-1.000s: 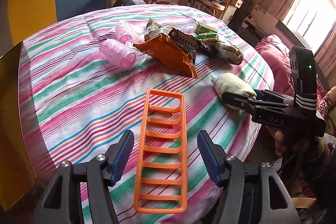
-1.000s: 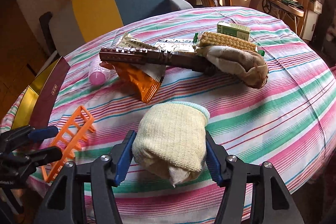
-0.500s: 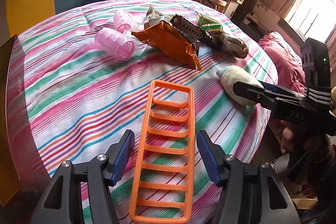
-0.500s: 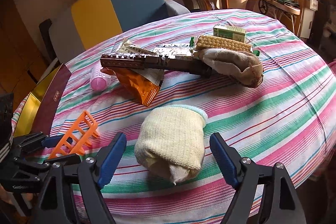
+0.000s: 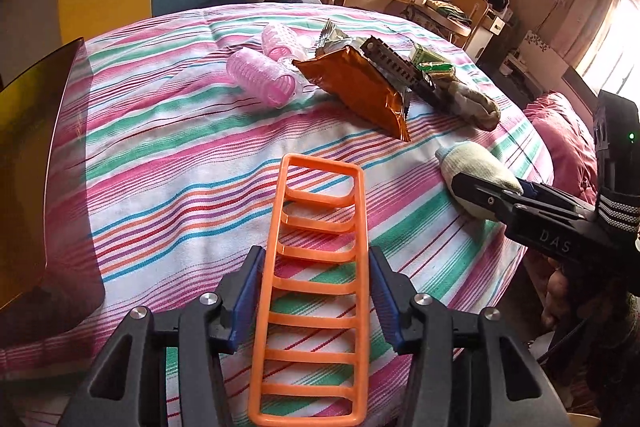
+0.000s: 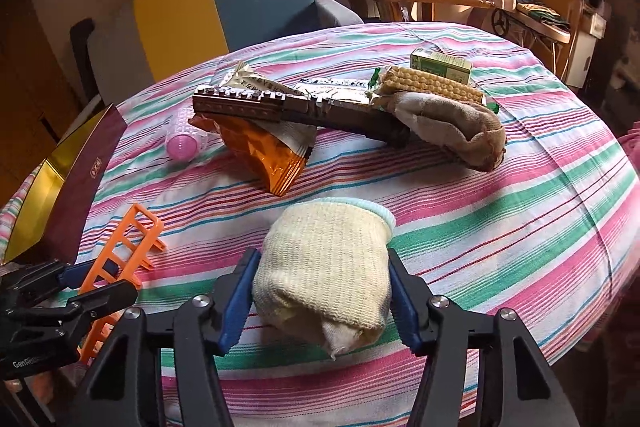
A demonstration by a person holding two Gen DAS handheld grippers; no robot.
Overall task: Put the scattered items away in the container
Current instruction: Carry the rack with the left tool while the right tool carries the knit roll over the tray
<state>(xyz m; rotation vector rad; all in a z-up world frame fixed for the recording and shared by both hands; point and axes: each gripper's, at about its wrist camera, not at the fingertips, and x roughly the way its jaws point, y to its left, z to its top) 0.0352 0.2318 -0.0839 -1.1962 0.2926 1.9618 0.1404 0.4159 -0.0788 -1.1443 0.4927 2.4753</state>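
Gold-lined maroon cardboard box at table edge, contents not visible. Orange plastic ladder-shaped rack lies flat, long axis pointing away; left gripper closing around it. Right gripper closing around rolled cream knitted sock.

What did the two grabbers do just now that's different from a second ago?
Both are closing in. The left gripper had its jaws wide of the orange rack; now its pads hug the rack's sides. The right gripper opened wide half a second ago and is closing again on the rolled cream sock, pads now against it. The snack bags, pink curlers and brown sock have not moved.
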